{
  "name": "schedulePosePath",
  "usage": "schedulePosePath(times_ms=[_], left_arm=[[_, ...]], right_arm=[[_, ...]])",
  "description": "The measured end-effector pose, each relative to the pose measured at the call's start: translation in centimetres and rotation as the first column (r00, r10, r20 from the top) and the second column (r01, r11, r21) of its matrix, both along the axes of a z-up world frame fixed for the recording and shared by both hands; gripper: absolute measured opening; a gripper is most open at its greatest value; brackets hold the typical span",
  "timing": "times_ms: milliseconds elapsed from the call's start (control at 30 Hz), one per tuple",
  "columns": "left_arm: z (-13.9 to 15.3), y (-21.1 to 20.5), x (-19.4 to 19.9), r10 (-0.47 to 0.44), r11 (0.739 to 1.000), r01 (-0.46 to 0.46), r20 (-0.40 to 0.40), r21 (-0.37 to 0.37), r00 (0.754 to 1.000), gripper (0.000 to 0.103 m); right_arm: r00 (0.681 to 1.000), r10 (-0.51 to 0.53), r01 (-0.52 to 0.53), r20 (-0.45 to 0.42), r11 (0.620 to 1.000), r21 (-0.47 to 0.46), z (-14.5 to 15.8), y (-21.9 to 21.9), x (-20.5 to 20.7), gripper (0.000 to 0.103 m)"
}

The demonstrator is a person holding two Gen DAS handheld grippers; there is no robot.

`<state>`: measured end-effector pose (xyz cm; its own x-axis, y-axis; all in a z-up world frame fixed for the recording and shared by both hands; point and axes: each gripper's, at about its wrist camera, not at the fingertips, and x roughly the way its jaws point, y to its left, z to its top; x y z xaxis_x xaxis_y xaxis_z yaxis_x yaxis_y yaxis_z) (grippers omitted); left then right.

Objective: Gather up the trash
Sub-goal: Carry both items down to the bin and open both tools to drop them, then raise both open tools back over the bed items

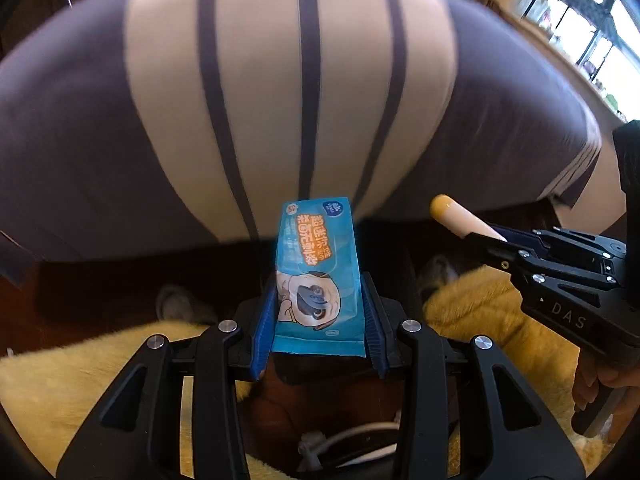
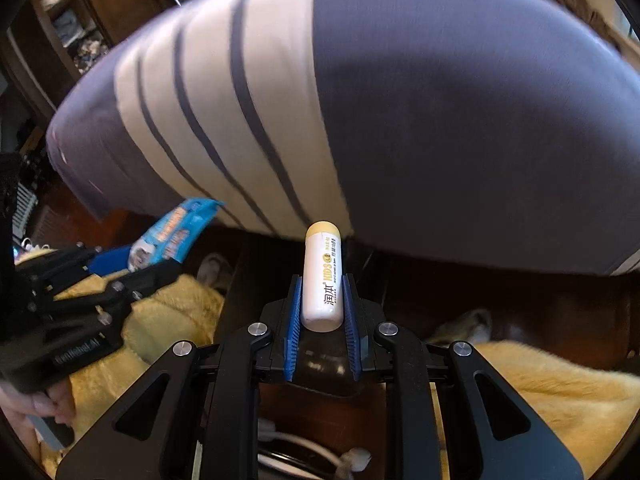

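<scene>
My left gripper (image 1: 320,312) is shut on a blue wet-wipe packet (image 1: 318,276) that stands upright between its blue pads. The packet also shows in the right wrist view (image 2: 172,236), held out to the left. My right gripper (image 2: 322,304) is shut on a white lip-balm tube (image 2: 322,280) with a yellow cap, pointing up. The tube also shows in the left wrist view (image 1: 460,218) at the right, sticking out of the right gripper (image 1: 492,240). Both grippers are held in front of the edge of a bed.
A bed with a purple and white striped cover (image 1: 280,100) fills the upper half of both views. Yellow fluffy fabric (image 1: 72,384) lies below the grippers, also in the right wrist view (image 2: 560,392). Dark wooden furniture (image 2: 520,304) sits under the bed edge. Windows (image 1: 600,20) are at far right.
</scene>
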<state>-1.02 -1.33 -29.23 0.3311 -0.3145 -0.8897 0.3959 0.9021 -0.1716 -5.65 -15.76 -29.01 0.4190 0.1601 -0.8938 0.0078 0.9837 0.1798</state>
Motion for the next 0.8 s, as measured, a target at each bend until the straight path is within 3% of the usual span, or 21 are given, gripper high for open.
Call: schedulePosePath(times_ms=[133,267,600,633,767,800], left_arm=[[-4.0,-1.1,1.0,-0.010,1.000,0.012,-0.094,0.025,0.996,0.037],[-6.7,-2.3,1.6,-0.040,0.997,0.048,-0.140,0.054,0.989,0.037],[-9.2,-2.0,1.2,-0.073,0.994,0.086,-0.173,0.070,0.982,0.038],[-9.3,-2.0,1.2,-0.073,0.994,0.086,-0.175,0.069,0.982,0.040],[-9.0,-1.6,1.2,-0.056,0.996,0.067,-0.162,0.064,0.985,0.062],[-8.9,-1.7,1.2,-0.054,0.996,0.064,-0.152,0.066,0.987,0.068]], right_arm=[[0.997,-0.023,0.024,-0.071,0.999,0.023,-3.5,-0.5,1.3,0.021],[0.991,-0.041,0.046,-0.125,0.998,0.044,-5.8,-1.1,2.3,0.021],[0.987,-0.042,0.051,-0.157,0.997,0.056,-8.2,-0.9,3.2,0.023],[0.987,-0.041,0.050,-0.157,0.997,0.058,-7.8,-0.9,3.2,0.023],[0.989,-0.045,0.054,-0.144,0.997,0.057,-7.6,-1.1,3.4,0.024],[0.989,-0.048,0.056,-0.138,0.997,0.056,-7.4,-1.0,3.5,0.031]])
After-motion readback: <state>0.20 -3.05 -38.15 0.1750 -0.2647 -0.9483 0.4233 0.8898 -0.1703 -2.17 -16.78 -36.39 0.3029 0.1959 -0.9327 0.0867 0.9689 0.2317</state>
